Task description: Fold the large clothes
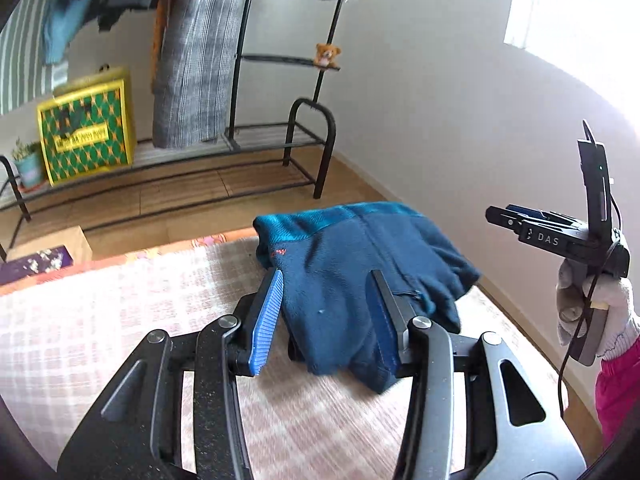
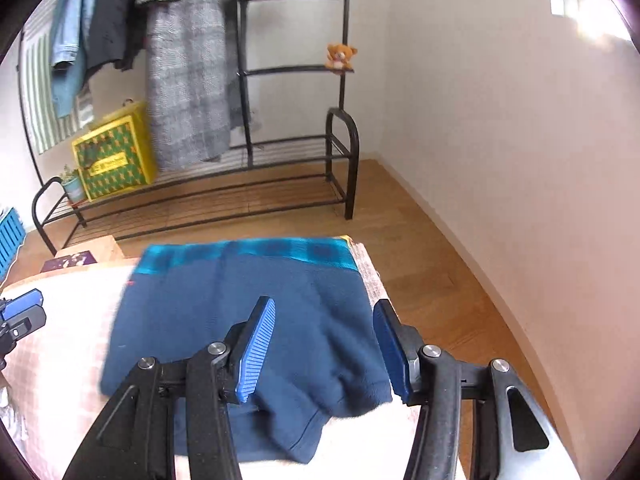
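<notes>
Folded fleece on a bed covered in pale pink check, lying at the far right corner, its teal band along the far edge. The garment is a compact rectangle of several layers; one lower corner of an under layer sticks out toward the camera in the right wrist view, so the stack is not quite square.

Left gripper: fingers apart, holding nothing, set low just above the near edge of the fleece, which shows between them. Whether the blue pads touch the cloth cannot be told.

Right gripper: fingers likewise apart and empty, raised above the right part of the fleece. In the left wrist view it is seen from the side, held up off the bed in a gloved hand, clear of the cloth.

Judgement: the folding appears nearly or fully done. Both grippers stand open and off the fabric, which suits either a release after the last fold or a final tidying of the protruding corner.

Background: a clothes rack with hanging coats.
</notes>
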`<state>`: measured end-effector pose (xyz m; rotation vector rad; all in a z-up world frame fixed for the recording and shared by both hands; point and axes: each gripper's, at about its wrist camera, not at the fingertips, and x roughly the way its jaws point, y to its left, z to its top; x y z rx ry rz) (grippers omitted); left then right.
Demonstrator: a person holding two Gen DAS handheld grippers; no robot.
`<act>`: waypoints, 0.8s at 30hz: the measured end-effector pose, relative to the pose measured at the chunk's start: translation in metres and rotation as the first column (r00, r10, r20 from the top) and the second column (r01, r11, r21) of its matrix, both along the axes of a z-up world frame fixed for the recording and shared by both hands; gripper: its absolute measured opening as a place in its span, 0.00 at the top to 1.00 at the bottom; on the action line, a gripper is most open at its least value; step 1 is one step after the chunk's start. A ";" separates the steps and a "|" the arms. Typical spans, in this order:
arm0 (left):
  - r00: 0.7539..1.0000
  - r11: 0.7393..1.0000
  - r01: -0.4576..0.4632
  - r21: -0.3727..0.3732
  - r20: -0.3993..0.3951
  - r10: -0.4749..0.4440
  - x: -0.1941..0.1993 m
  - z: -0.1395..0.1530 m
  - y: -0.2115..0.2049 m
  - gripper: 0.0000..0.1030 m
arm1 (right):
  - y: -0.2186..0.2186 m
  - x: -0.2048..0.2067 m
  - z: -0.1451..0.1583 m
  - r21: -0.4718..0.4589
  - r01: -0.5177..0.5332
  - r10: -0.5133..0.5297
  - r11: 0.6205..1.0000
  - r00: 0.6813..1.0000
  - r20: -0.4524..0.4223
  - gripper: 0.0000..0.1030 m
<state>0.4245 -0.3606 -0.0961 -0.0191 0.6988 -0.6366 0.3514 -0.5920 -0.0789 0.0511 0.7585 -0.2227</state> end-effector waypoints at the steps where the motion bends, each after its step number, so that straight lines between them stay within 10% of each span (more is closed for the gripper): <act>1: 1.000 1.000 0.003 -0.004 0.014 -0.003 -0.011 0.012 0.004 0.56 | 0.006 -0.010 0.011 0.005 -0.004 0.004 1.000 1.000 0.016 0.49; 20: 0.978 0.999 0.035 0.013 0.204 -0.037 -0.231 0.117 0.102 0.56 | 0.127 -0.216 0.107 0.038 0.007 -0.013 0.999 0.985 0.171 0.49; 24: 0.979 1.000 0.031 0.005 0.201 -0.031 -0.252 0.114 0.120 0.38 | 0.154 -0.239 0.107 0.006 0.016 -0.017 1.000 0.980 0.200 0.46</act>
